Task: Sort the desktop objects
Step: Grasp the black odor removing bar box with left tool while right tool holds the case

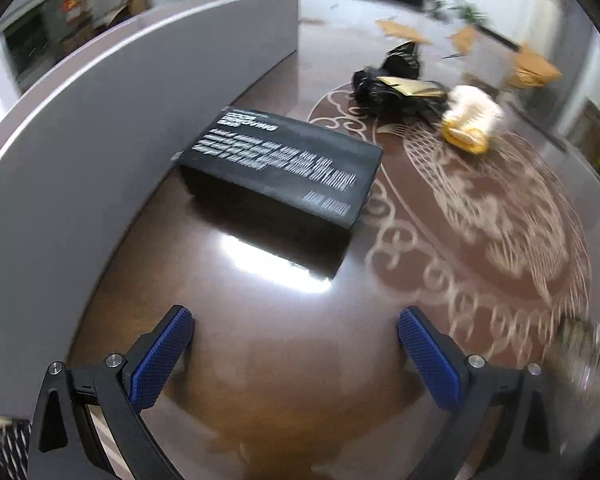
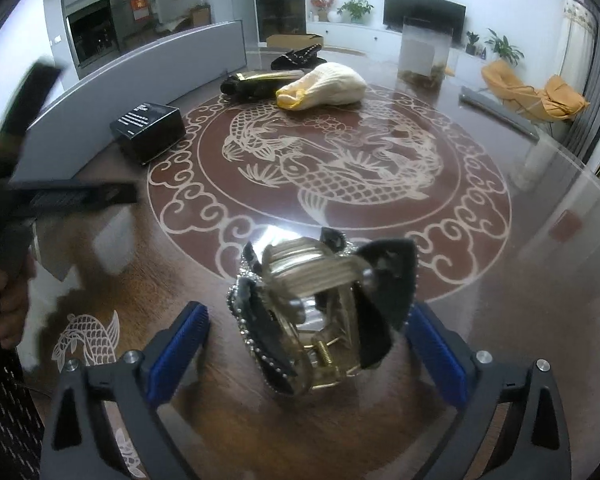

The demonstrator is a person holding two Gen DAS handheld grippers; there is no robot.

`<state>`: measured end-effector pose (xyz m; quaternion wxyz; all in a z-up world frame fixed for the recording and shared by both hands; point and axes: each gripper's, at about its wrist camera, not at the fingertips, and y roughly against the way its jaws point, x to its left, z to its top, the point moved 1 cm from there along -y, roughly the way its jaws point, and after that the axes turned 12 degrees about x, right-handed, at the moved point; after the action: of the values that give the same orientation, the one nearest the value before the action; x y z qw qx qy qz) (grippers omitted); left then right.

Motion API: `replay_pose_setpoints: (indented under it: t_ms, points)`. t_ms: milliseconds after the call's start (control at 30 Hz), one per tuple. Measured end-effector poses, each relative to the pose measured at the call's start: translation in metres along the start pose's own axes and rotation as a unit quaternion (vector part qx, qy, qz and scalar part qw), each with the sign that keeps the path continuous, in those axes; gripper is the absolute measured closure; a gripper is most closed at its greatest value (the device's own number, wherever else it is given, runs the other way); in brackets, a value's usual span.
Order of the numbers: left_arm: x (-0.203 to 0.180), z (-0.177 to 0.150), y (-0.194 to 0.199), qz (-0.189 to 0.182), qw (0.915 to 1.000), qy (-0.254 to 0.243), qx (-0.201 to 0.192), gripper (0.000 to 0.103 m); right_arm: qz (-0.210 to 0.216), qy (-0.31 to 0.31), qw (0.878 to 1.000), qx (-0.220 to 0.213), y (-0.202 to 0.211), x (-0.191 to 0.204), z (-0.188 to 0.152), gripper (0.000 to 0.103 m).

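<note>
On the left of the counter (image 2: 480, 168), the black box (image 2: 148, 130) lies flat, just beside the grey screen (image 2: 148, 68). It looks stiff and light (probably cardboard), with smooth sides that can slip, so I would take it across its short width, pads flat on the two long walls. The left gripper (image 1: 296, 340) is released and empty above the bare counter, near the box but not touching it.

Further right, at the back, lie a black and gold thing (image 2: 260, 80) and a soft white glove (image 2: 324, 88) that touches it. The glove is limp and light; a pinch in its thick middle is enough.

In front, the hair clip (image 2: 320, 312) stands on the counter between the pads of the right gripper (image 2: 308, 344), which is wide apart and not pressing it. The clip is clear hard plastic with a spring and beaded black fabric, so it is light, a little fragile and uneven. I would hold the rigid ribbed body, not the fabric.
</note>
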<state>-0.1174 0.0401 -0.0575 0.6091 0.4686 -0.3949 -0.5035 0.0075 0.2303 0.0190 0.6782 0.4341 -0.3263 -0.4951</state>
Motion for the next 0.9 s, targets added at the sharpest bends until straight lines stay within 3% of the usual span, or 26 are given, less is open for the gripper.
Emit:
replay_pose_setpoints:
  t_ms: [233, 500, 633, 900]
  points:
    - [-0.020, 0.030, -0.007, 0.031, 0.9859, 0.156, 0.054, 0.000, 0.014, -0.007, 1.000, -0.006, 0.002, -0.003, -0.001, 0.003]
    - [-0.019, 0.057, -0.014, 0.047, 0.9549, 0.281, 0.084, 0.000, 0.028, -0.007, 1.000, -0.010, 0.004, -0.003, -0.002, 0.003]
    - [-0.019, 0.061, -0.014, 0.050, 0.9456, 0.309, 0.089, 0.000, 0.036, -0.009, 0.999, -0.012, 0.004, -0.004, -0.002, 0.003]
    - [-0.010, 0.083, -0.019, 0.053, 0.9434, 0.317, 0.081, 0.000, 0.046, -0.014, 0.999, -0.016, 0.006, -0.007, -0.003, 0.003]
